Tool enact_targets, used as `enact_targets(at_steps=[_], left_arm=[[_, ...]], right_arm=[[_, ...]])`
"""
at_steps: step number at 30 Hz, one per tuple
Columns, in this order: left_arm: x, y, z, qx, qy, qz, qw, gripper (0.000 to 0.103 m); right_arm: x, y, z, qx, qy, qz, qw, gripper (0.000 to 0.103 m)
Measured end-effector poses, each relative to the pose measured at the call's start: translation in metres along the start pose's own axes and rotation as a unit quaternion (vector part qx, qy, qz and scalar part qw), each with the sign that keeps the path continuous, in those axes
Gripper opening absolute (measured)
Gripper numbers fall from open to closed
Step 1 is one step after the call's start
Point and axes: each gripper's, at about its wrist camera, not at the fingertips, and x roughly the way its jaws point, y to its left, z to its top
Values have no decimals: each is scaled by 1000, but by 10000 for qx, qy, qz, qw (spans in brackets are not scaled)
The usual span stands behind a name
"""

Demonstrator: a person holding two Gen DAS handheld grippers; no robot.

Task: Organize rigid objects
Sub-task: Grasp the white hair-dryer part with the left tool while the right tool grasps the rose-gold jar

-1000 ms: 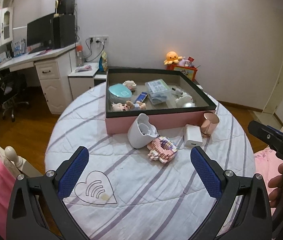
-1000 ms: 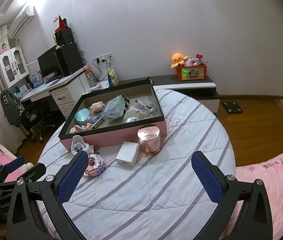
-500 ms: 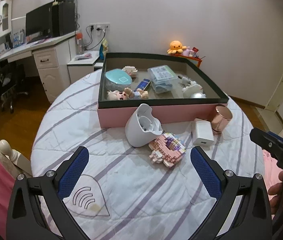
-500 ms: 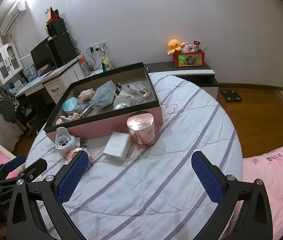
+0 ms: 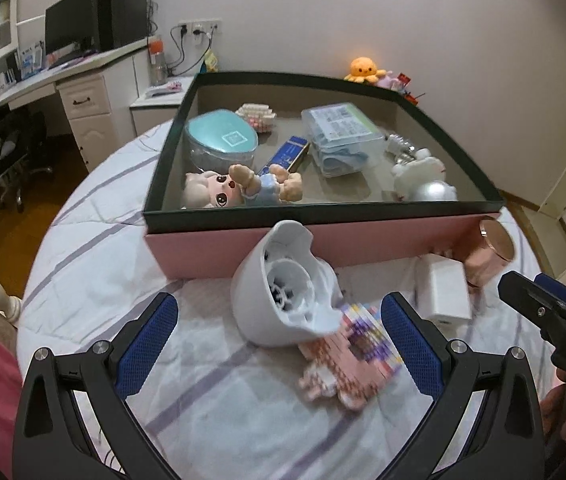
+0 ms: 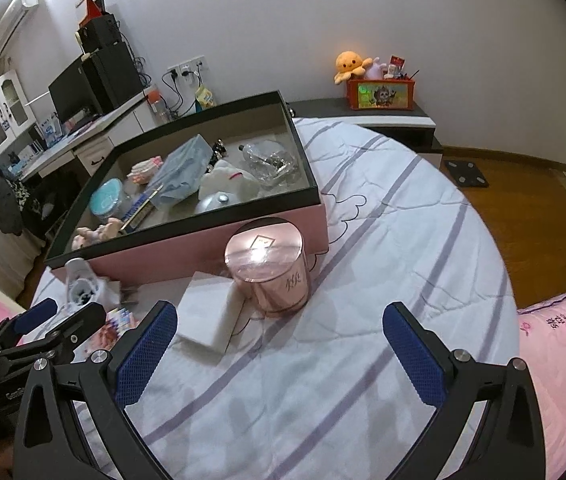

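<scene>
Change since earlier: both grippers are closer to the loose items, which now loom larger; nothing is lifted.
Left gripper (image 5: 279,344): jaws wide, empty, framing the white cup-shaped object (image 5: 283,286) and the pink brick model (image 5: 353,360).
Right gripper (image 6: 279,352): jaws wide, empty, facing the white box (image 6: 211,314) and the rose-gold tin (image 6: 269,266).
Loose items: on the striped cover (image 6: 383,240), just in front of the pink storage box (image 5: 219,246).
Nearest risk: the cup leans over the brick model, touching it; closing on one likely drags the other.
Middle risk: the tin's smooth round side may slip or nudge the white box.
Far risk: the storage box is crowded with a doll (image 5: 239,190) and a teal case (image 5: 221,140); a drop could land on them.
</scene>
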Motion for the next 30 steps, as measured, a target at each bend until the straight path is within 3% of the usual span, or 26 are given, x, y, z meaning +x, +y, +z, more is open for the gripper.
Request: enact_targets(at_steps=[6,12,14,18,22,30], left_arm=[[23,6,3,-175,163,-68,9997,102],[33,10,7,-256,236,-78,9994,94],[32,11,6,-256,204,-114,9994,90],[26,12,3,-193,154,-195,9995,66],[24,14,3,-160,144,-274,9994,65],[14,13,-1,-141,91,-354,9992,65]], right_arm=[[21,-4,8,31,145,45,9999,103],[37,-7,10,79,270,141,9995,103],[40,-7,10,55,286,173,9994,98],[42,-4,14,10,217,342,9992,74],[41,1,16,-127,171,289,9994,52],[32,-5,10,-4,110,368,9993,52]])
